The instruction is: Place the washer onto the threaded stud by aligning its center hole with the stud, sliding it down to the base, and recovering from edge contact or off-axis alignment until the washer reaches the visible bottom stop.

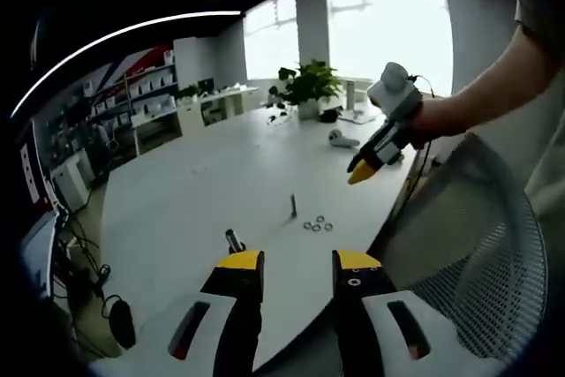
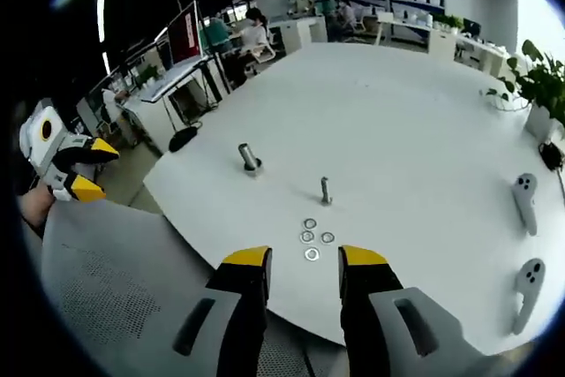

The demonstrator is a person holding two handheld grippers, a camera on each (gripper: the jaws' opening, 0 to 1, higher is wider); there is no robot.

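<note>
Fingers of the right gripper and left gripper stand spread, empty. Four washers lie on the desk near the threaded stud; pinch one by its rim, keeping the hole free.

Wide bare table beyond the stud, open from 10 through 2 o'clock. Around the stud: a short cylinder at 10 o'clock, apart from it; four washers clustered at 6 o'clock, near its base. Clear air between right gripper jaws and washers. Two controllers well off at 3 to 4 o'clock by the table edge. Mesh chair back below the near edge at 7 o'clock. Plant far across, by the windows. Left gripper off the table at 9 o'clock, over the chair.
</note>
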